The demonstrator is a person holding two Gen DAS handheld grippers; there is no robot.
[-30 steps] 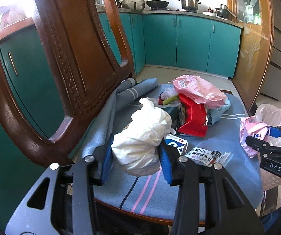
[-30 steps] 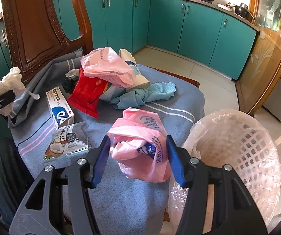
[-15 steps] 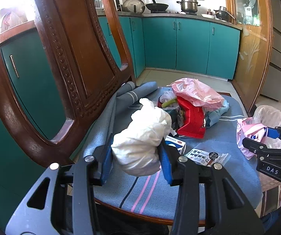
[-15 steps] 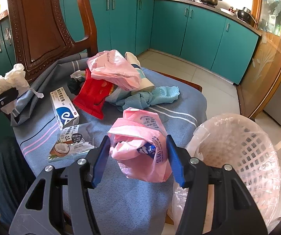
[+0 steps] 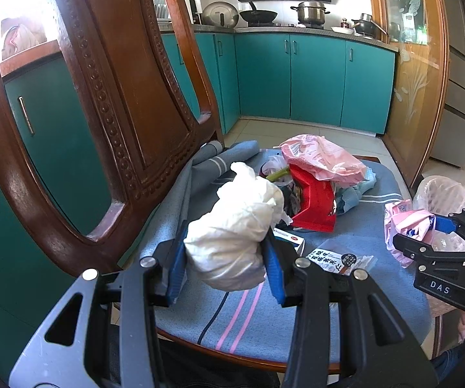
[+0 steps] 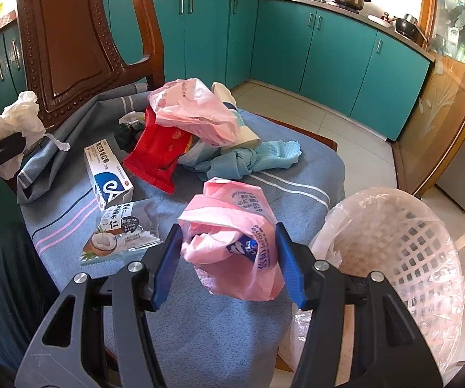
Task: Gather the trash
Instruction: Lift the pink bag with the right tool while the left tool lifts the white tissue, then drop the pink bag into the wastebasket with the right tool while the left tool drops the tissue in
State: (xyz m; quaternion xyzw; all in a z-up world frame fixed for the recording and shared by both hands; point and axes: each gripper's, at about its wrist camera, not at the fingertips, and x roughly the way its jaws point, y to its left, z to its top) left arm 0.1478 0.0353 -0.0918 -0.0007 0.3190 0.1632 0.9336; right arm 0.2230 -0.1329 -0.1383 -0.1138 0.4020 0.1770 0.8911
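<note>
My left gripper [image 5: 226, 271] is shut on a crumpled white plastic bag [image 5: 235, 236], held above the near left of the chair seat; it also shows in the right wrist view [image 6: 12, 123]. My right gripper [image 6: 229, 268] is shut on a pink plastic bag [image 6: 235, 236], held above the seat's right edge, next to the pink lined waste basket [image 6: 394, 258]. More trash lies on the blue cloth [image 6: 297, 174]: a pink bag [image 6: 193, 110], a red packet [image 6: 158, 152], a toothpaste box [image 6: 106, 174], a snack wrapper [image 6: 119, 229].
The carved wooden chair back [image 5: 109, 97] rises close on the left. A knotted light blue rag [image 6: 251, 161] lies by the pile. Teal kitchen cabinets [image 5: 313, 77] and tiled floor lie behind. The basket also shows at the right of the left wrist view [image 5: 442, 194].
Both grippers have risen and pulled back a little with their bags still held. The trash on the cloth has not moved.
</note>
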